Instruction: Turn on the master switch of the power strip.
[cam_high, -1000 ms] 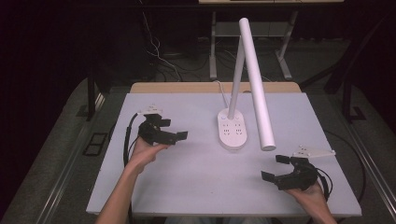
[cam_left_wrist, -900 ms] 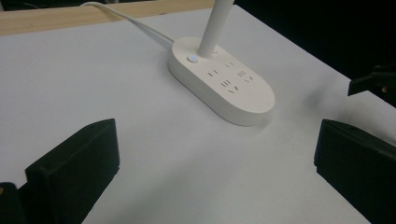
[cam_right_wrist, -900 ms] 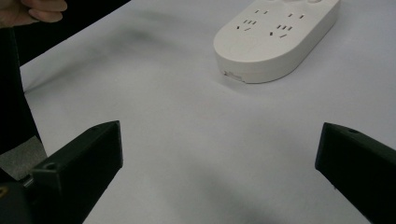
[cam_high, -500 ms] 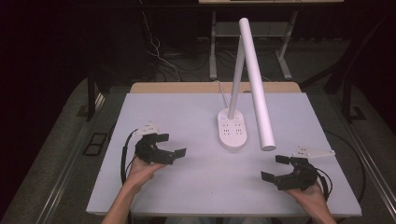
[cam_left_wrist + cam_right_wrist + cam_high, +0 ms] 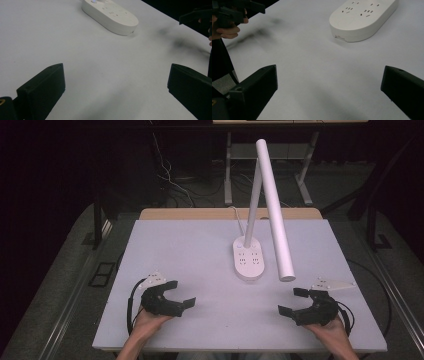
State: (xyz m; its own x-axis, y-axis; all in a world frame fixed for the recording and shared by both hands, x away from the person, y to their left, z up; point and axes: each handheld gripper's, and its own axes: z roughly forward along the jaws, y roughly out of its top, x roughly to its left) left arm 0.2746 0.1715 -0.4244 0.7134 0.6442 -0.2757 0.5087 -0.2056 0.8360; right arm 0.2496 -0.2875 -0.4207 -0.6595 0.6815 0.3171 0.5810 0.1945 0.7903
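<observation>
High view shows the white desk lamp [image 5: 248,260] standing at the middle of the table [image 5: 200,245], slightly toward the far side, with its oval base pointing its long axis near-to-far. Its stem rises from the far end of the base, and the long white light bar [image 5: 274,210] slopes down toward the near right, its tip hanging above the table just right of the base. Both grippers rest at the near edge, well apart from the lamp. The left gripper [image 5: 177,295] sits at the near left with its fingers spread and nothing between them; the lamp lies far and to the right of it. The right gripper [image 5: 295,301] sits at the near right, fingers likewise spread and holding nothing; the lamp lies far and to the left of it. Judging by the layout, the right gripper is somewhat nearer, especially to the bar's low tip, so it seems better placed for a reach.
</observation>
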